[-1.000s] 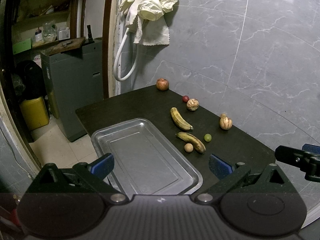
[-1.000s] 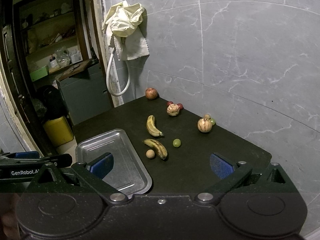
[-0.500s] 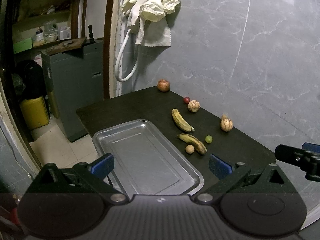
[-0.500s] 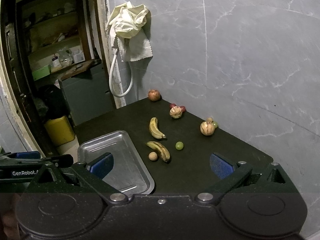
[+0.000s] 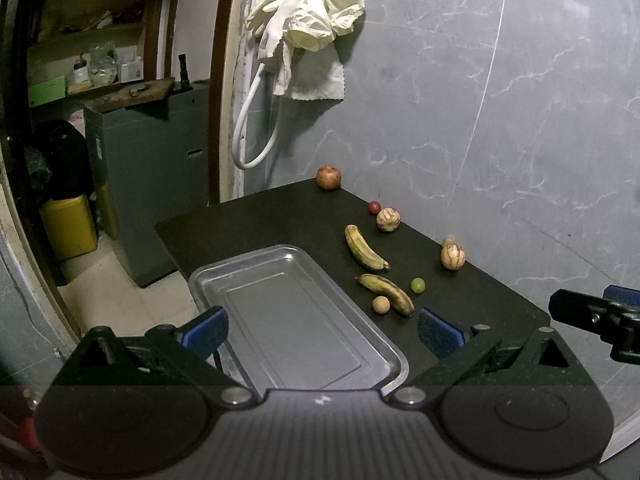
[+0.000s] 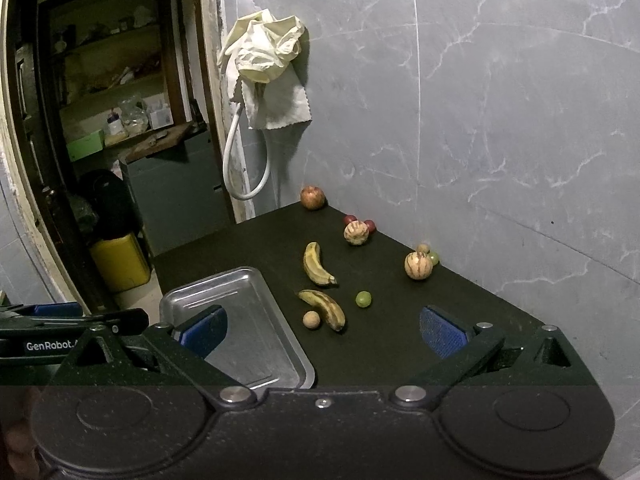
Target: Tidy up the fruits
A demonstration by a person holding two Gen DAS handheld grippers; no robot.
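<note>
An empty steel tray (image 5: 288,312) (image 6: 256,320) lies at the near left of a dark table (image 5: 256,220). To its right lie two bananas (image 5: 365,248) (image 5: 388,293), a small tan ball-shaped fruit (image 5: 380,304), a green grape (image 5: 417,285), two striped melons (image 5: 388,219) (image 5: 452,255), a small red fruit (image 5: 374,207) and an apple (image 5: 328,177). My left gripper (image 5: 322,330) hangs open over the tray's near end. My right gripper (image 6: 322,330) is open above the table's near edge, with the near banana (image 6: 325,307) just ahead.
A grey marble wall (image 5: 480,120) closes the table's back and right. Pale gloves and a cloth (image 5: 308,32) hang above a white hose (image 5: 256,132). Left of the table are a grey cabinet (image 5: 144,176) and a yellow canister (image 5: 68,226) on the floor.
Both views have shifted slightly, the fruits sliding a little right and down in frame. Both grippers remain open and hold nothing.
</note>
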